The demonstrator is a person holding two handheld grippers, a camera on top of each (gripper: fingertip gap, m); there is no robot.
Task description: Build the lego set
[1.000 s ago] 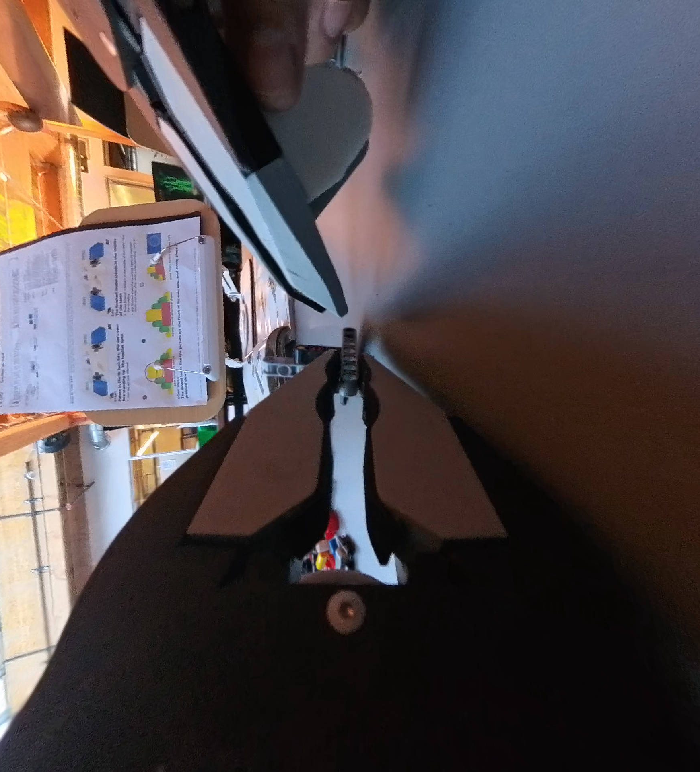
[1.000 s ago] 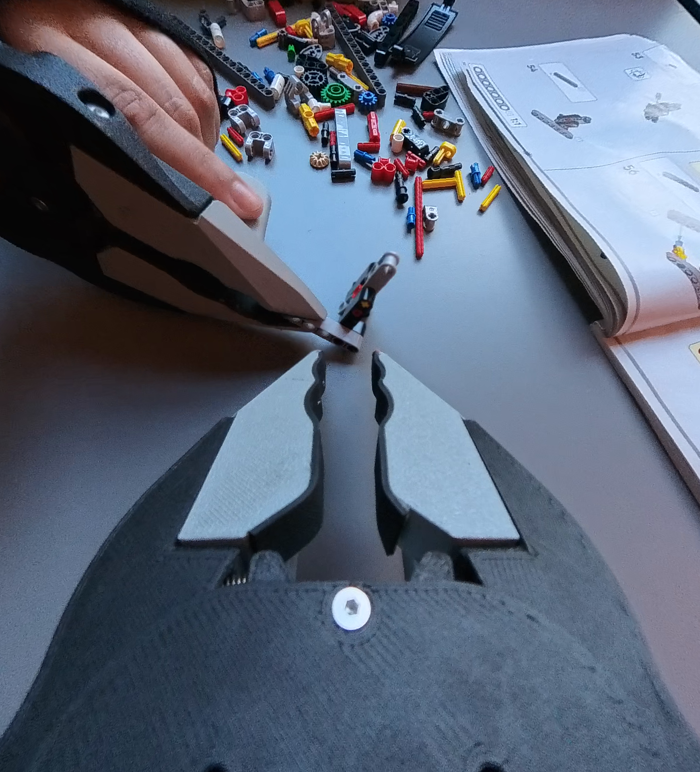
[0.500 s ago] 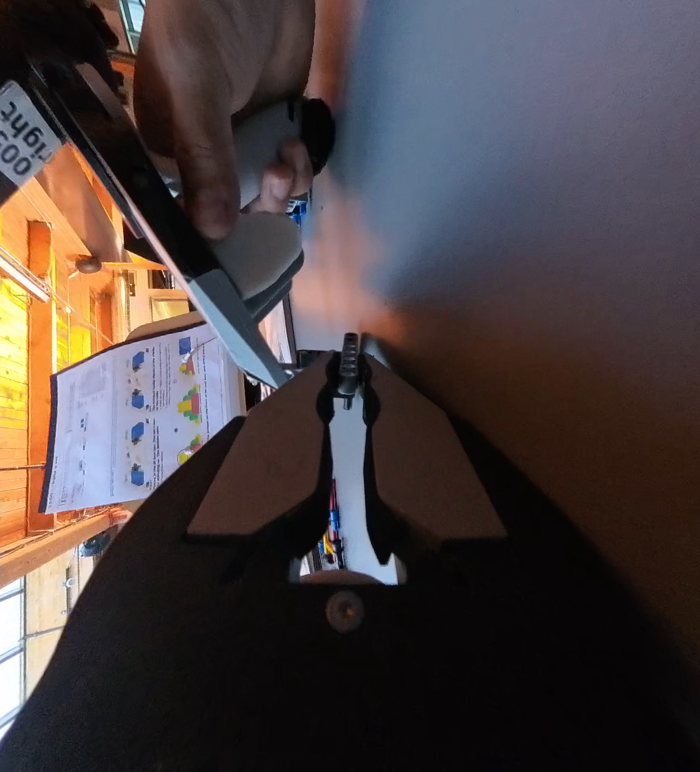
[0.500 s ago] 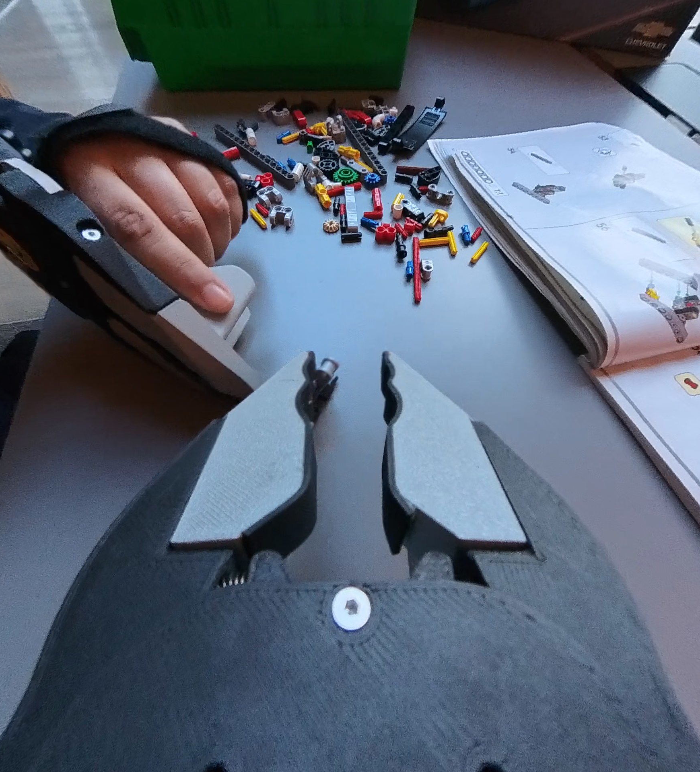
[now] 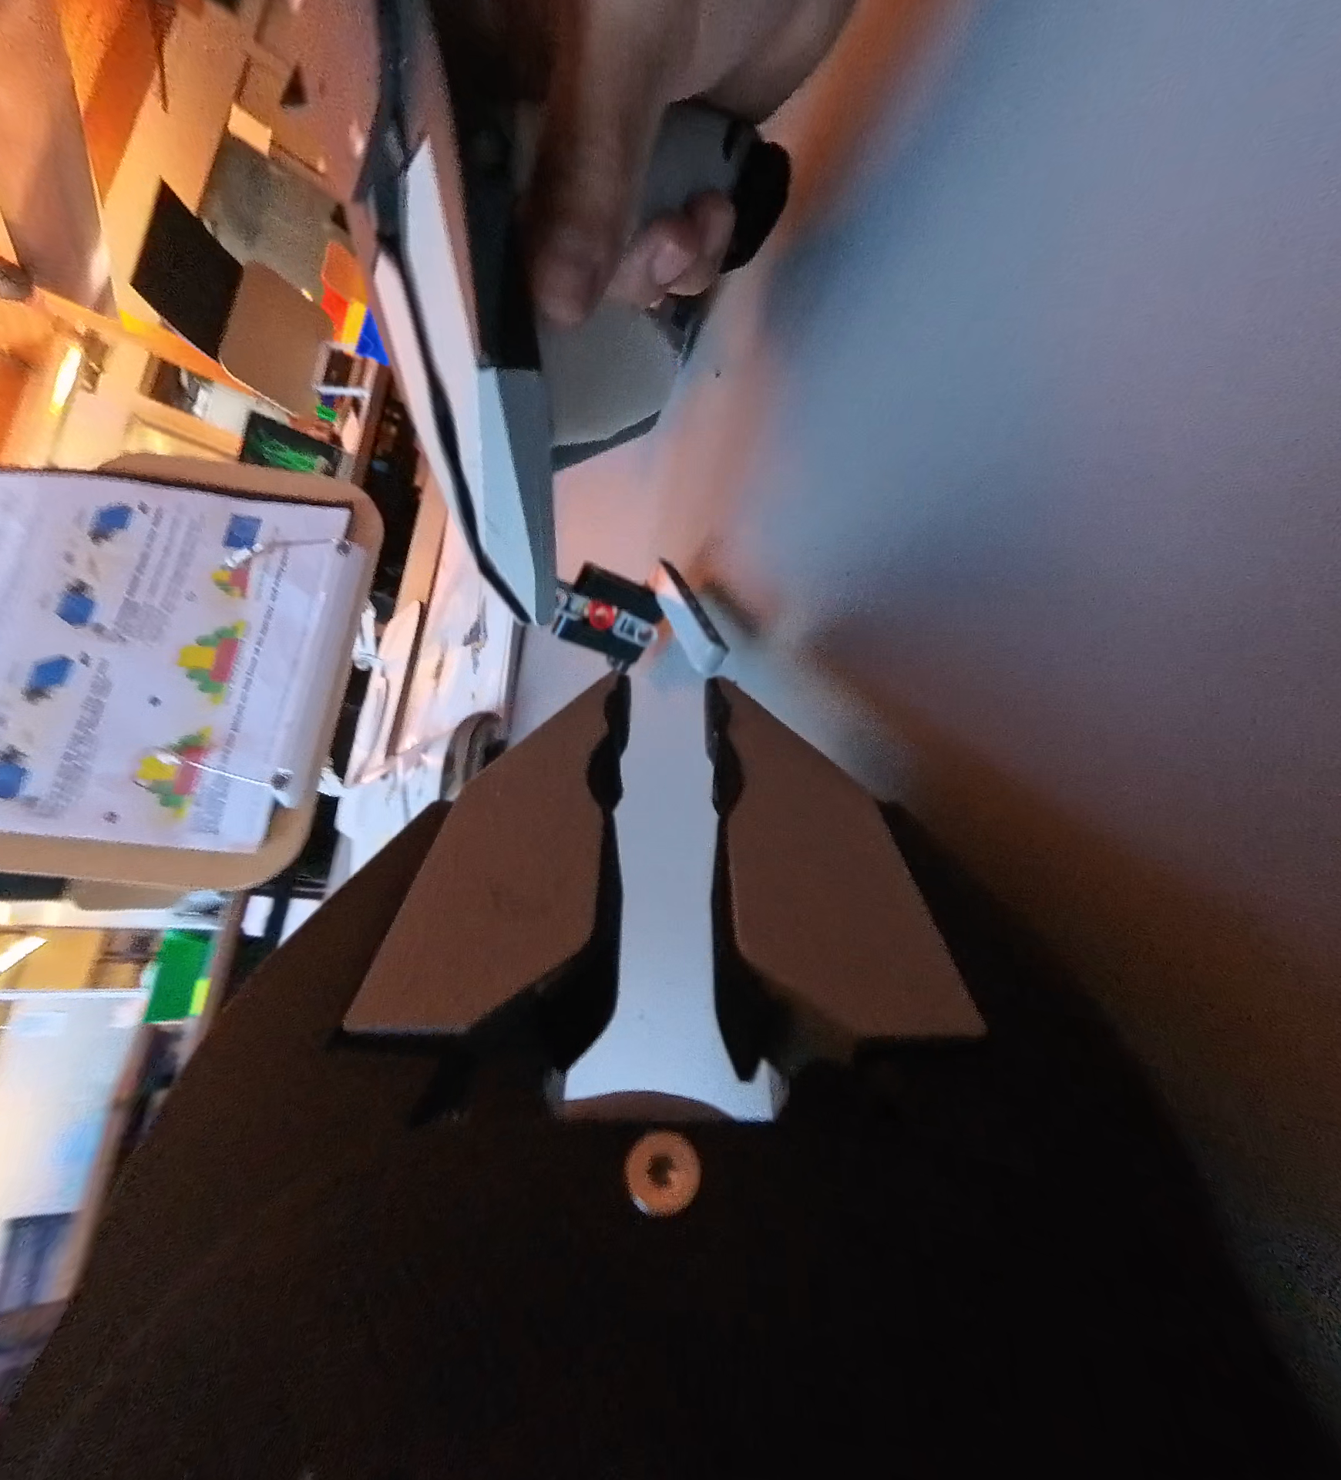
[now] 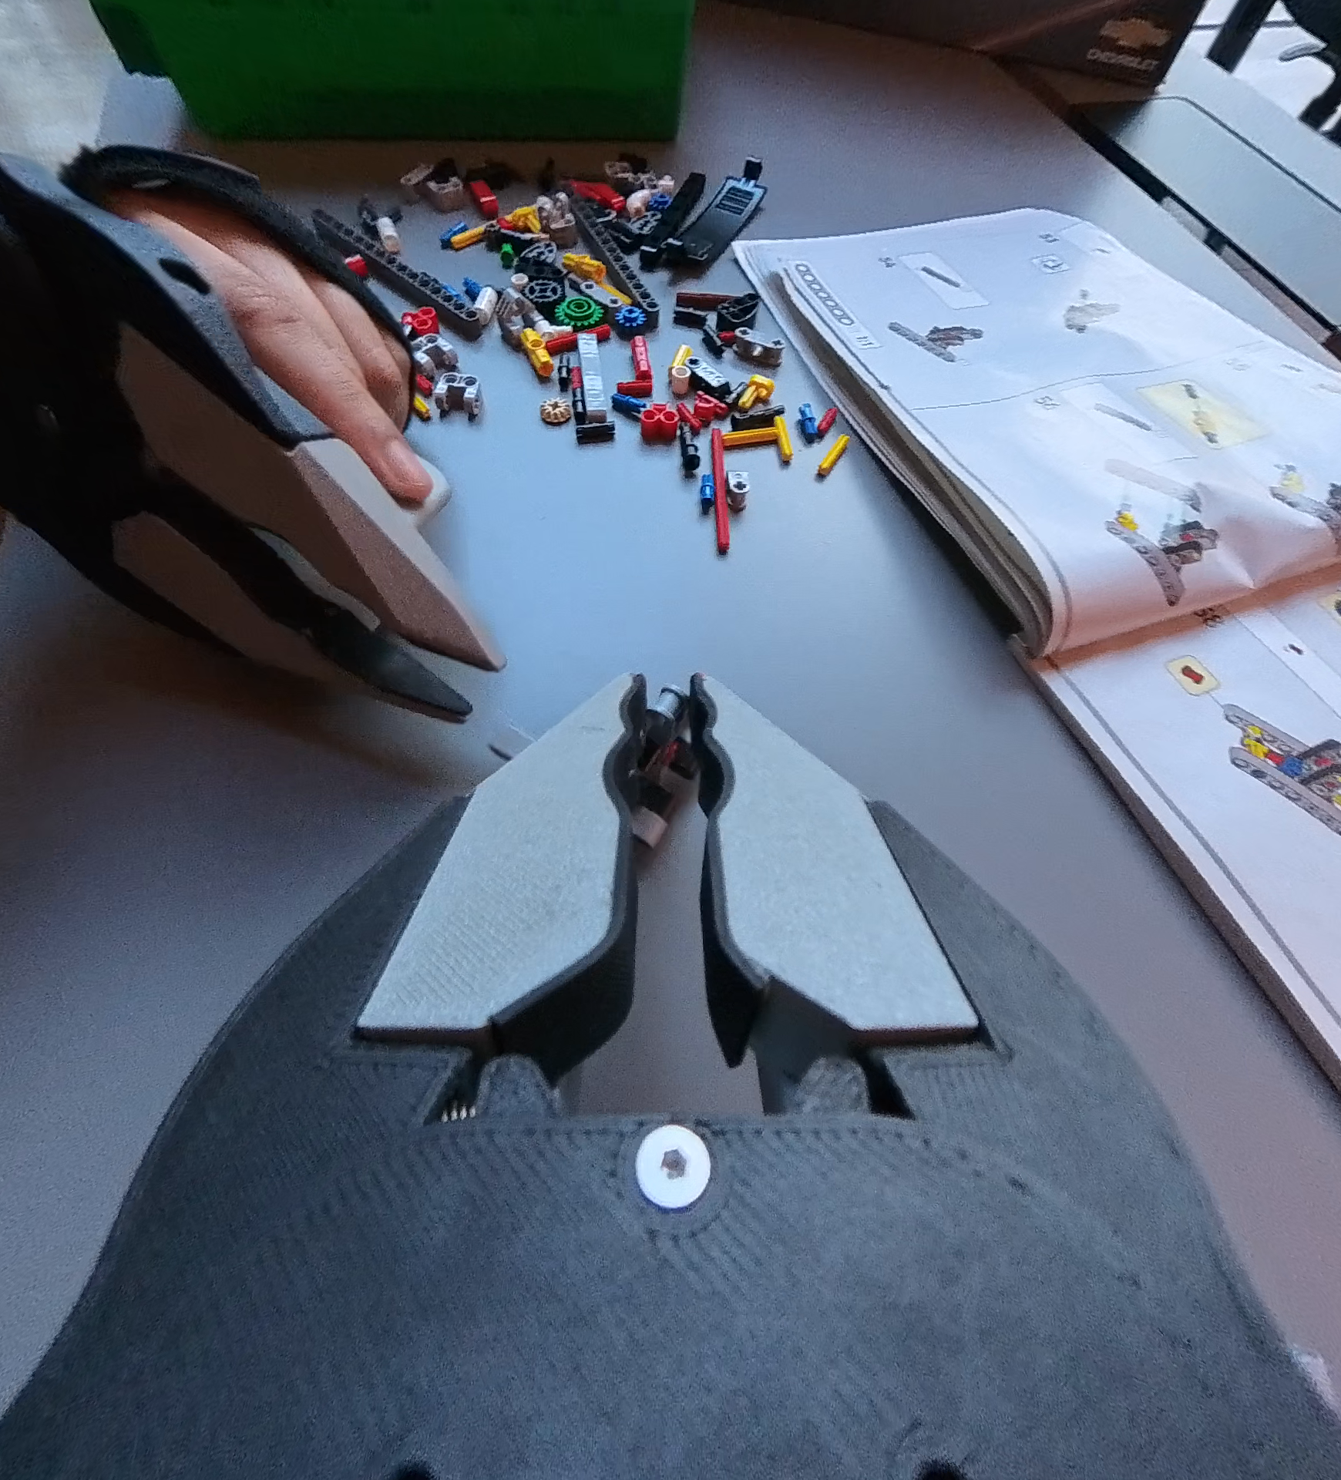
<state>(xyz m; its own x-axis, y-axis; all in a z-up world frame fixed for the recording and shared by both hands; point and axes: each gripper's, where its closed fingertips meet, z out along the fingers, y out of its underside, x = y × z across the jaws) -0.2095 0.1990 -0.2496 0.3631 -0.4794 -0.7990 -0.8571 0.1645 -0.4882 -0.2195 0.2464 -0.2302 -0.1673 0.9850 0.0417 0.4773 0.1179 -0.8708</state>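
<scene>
Grey table (image 6: 851,641) carrying scattered bricks (image 6: 595,352); right gripper (image 6: 666,705) pinching small brick assembly (image 6: 661,749) (lifted clear), left gripper (image 5: 663,681) gaping narrowly, gripping nothing.

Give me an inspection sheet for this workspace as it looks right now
Surface: grey table, bare in the middle.
Job's things: small black and grey brick assembly with a red dot.
Clutter: loose coloured brick pieces scattered at the back; open instruction booklet on the right; green box behind.
Grippers: right gripper jaws closed on the assembly; left gripper jaws apart, nothing between them.
Cables: nothing seen.
Surroundings: printed sheet on a board; wooden walls, blurred.
</scene>
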